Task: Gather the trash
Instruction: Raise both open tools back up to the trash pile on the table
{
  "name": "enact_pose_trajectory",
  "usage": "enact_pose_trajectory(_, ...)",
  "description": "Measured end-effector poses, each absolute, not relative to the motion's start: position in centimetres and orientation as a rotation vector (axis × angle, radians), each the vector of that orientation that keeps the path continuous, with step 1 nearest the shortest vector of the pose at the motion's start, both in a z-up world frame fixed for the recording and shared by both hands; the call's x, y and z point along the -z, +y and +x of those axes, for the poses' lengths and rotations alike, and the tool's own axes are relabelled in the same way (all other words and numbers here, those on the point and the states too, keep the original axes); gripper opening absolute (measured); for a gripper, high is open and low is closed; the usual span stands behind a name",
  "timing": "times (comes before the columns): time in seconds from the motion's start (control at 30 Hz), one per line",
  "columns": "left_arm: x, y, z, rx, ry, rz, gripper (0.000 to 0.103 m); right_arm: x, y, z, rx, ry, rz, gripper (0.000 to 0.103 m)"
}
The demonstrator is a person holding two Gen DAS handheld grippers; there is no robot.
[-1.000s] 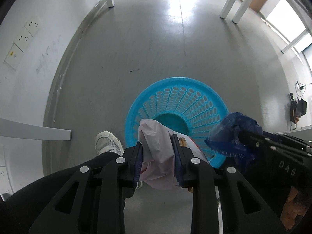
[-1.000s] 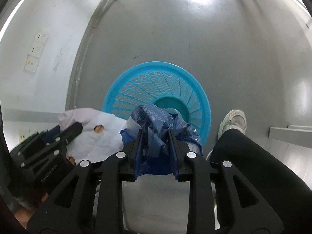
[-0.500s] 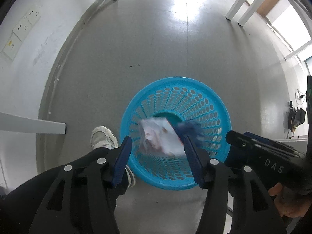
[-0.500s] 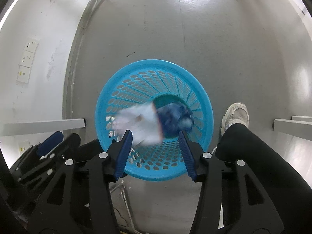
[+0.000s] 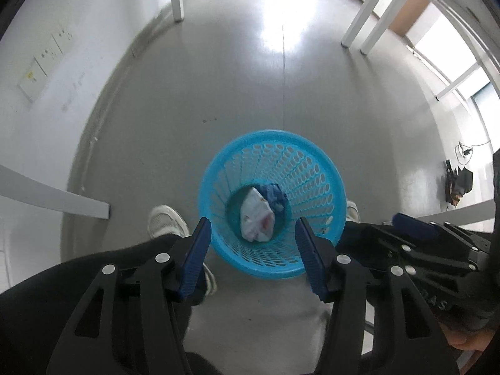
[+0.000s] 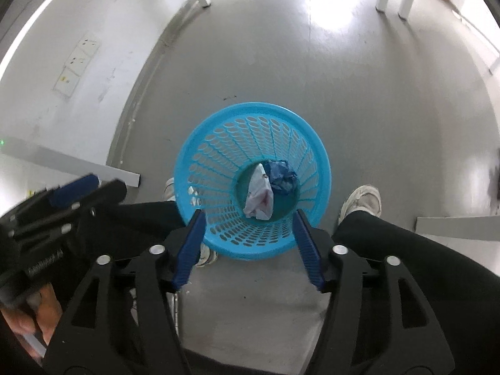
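Both pieces of trash lie at the bottom of the round, perforated bright-blue plastic basket [image 5: 315, 168]: the crumpled pale pink-white plastic bag [image 5: 257, 218] toward seven o'clock of the basket floor, and the crumpled dark blue plastic bag [image 5: 276, 197] touching it toward one o'clock. In your right wrist view they sit the same way, the pale bag [image 6: 258, 198] beside the dark blue one [image 6: 282, 176], deep inside the basket [image 6: 218, 143].

Your left gripper [image 5: 253, 228] hangs above the basket's near rim with its jaws spread wide, gripping nothing and touching nothing. Your right gripper [image 6: 248, 220] is likewise held over the near rim, jaws wide apart and empty. Each shows in the other's view: the right one at three o'clock of the left view, the left one at nine o'clock of the right view.

The basket stands on the grey floor [image 5: 250, 87] between your white sneakers [image 5: 164, 220]. White furniture legs [image 5: 362, 15] stand at twelve to one o'clock.
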State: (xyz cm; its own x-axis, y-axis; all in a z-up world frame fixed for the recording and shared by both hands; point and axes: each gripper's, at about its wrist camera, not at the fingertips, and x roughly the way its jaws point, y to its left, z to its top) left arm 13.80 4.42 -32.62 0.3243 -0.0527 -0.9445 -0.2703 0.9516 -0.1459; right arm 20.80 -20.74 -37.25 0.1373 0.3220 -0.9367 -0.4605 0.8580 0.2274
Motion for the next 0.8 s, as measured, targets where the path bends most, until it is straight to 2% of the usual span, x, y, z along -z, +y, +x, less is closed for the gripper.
enact_pose_trajectory(0.07,31.7,4.0,13.0,-0.125,1.22,-0.286,0.058,36.3,-21.0,19.8,-0.577,1.29,-0.137,0.058)
enact_pose_trajectory(0.2,29.2,3.5,10.8,-0.108,1.17,-0.242,0.071,33.9,-21.8,17.8,-0.613,1.248,-0.143,0.062)
enact_pose_trajectory(0.27,28.0,3.5,9.7,-0.099,1.145,-0.244,0.072,32.7,-22.5,16.6,-0.635,1.22,-0.149,0.066)
enact_pose_trajectory(0.47,25.1,4.0,6.5,-0.078,1.082,-0.256,0.081,29.4,-24.6,13.6,-0.675,1.13,-0.112,0.07)
enact_pose_trajectory(0.53,24.1,3.8,5.3,-0.072,1.051,-0.255,0.091,27.6,-25.5,12.5,-0.689,1.077,-0.099,0.074)
enact_pose_trajectory(0.63,22.1,3.6,3.3,-0.065,0.972,-0.233,0.097,25.5,-26.9,10.7,-0.699,1.009,-0.103,0.08)
enact_pose_trajectory(0.8,19.0,3.1,0.8,-0.061,0.871,-0.204,0.097,22.3,-28.8,8.3,-0.723,0.917,-0.098,0.089)
